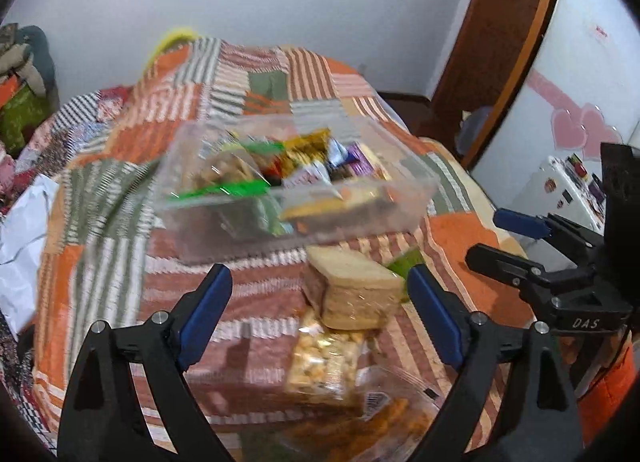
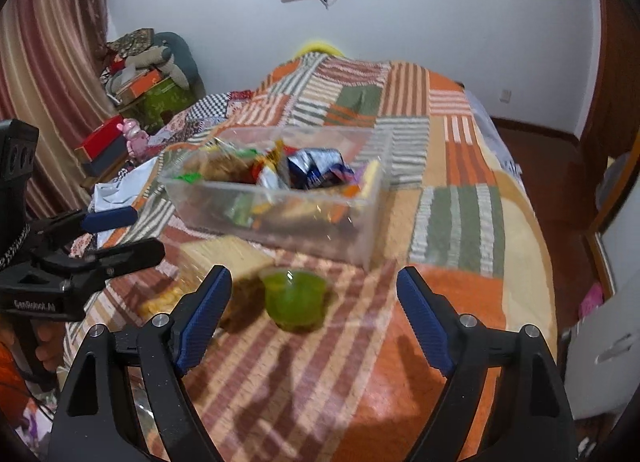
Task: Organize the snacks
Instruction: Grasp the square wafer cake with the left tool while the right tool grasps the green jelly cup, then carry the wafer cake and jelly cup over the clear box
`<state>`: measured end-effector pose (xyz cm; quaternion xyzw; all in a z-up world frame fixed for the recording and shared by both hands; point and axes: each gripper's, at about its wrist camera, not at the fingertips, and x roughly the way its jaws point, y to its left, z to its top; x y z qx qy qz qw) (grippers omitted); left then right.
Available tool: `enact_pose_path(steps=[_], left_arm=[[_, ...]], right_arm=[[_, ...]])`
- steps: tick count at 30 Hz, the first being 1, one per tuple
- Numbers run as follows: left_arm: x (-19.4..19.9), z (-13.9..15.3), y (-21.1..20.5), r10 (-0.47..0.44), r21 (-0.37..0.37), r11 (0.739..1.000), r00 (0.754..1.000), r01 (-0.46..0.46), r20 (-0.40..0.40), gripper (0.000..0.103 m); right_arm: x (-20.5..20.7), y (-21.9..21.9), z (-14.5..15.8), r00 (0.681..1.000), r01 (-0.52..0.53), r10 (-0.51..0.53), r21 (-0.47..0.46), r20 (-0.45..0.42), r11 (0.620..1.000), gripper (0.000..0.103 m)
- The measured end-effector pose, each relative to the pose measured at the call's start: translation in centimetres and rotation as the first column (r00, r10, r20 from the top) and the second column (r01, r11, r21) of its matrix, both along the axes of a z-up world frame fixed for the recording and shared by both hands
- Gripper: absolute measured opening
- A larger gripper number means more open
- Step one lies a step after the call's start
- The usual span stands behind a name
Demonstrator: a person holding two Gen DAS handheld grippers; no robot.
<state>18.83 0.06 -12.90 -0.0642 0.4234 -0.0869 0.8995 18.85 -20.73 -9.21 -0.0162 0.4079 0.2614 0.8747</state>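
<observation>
A clear plastic bin (image 1: 372, 221) (image 2: 372, 221) full of snack packets sits on the quilted bed. In front of it lie a wrapped sandwich (image 1: 356, 286) (image 2: 236, 258), a clear bag of pale puffed snacks (image 1: 324, 362) and an orange snack bag (image 1: 384, 422). A green jelly cup (image 2: 294, 298) stands right of the sandwich. My left gripper (image 1: 320, 298) is open around the sandwich, not touching. My right gripper (image 2: 314, 302) is open with the jelly cup between its fingers, not touching. Each gripper also shows in the other view, the right (image 1: 500, 238) and the left (image 2: 124, 232).
The patchwork quilt (image 2: 456, 205) covers the bed. White paper (image 1: 20, 246) lies at the left edge. Boxes and a pink toy (image 2: 136, 137) stand left of the bed. A door (image 1: 496, 29) and a white fridge (image 1: 560, 189) are at the right.
</observation>
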Motion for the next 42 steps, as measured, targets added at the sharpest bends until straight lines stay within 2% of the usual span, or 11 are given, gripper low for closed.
enact_pose_path(steps=[6, 11, 15, 17, 23, 25, 29, 42], left_arm=[[1.2, -1.9, -1.7, -0.04, 0.007, 0.999, 0.998, 0.041, -0.052, 0.09], [2.3, -3.2, -2.1, -0.05, 0.009, 0.999, 0.994, 0.051, -0.093, 0.089], [2.9, -4.2, -1.8, -0.062, -0.031, 0.998, 0.991, 0.059, -0.121, 0.086], [2.8, -4.5, -1.6, -0.071, -0.045, 0.997, 0.991, 0.067, -0.116, 0.077], [2.3, -4.2, -1.6, -0.101, -0.05, 0.994, 0.991, 0.097, -0.084, 0.062], [2.1, -4.2, -1.9, -0.11, -0.043, 0.993, 0.991, 0.108, -0.071, 0.061], [2.0, -4.5, -2.2, -0.112, -0.024, 0.994, 0.992, 0.111, -0.061, 0.061], [1.1, -3.1, -1.6, -0.126, -0.012, 0.992, 0.992, 0.126, 0.0, 0.055]], right_arm=[[0.1, -0.4, -1.2, 0.999, 0.01, -0.009, 0.017, -0.045, 1.0, 0.083], [0.4, 0.3, -2.3, 0.999, 0.005, -0.006, -0.009, -0.052, 1.0, 0.082], [1.1, 0.1, -3.0, 0.995, -0.005, 0.006, 0.015, -0.098, 1.0, 0.077], [1.3, 0.3, -3.4, 0.993, -0.016, 0.018, 0.017, -0.119, 1.0, 0.071], [1.6, 1.6, -4.4, 0.986, -0.059, 0.06, 0.009, -0.158, 0.998, 0.062], [1.7, 2.2, -4.8, 0.984, -0.072, 0.072, 0.003, -0.166, 0.997, 0.059], [2.1, 2.9, -5.4, 0.978, -0.082, 0.082, 0.011, -0.193, 0.997, 0.045], [1.6, 1.8, -4.3, 0.984, -0.04, 0.045, 0.036, -0.17, 0.999, 0.044]])
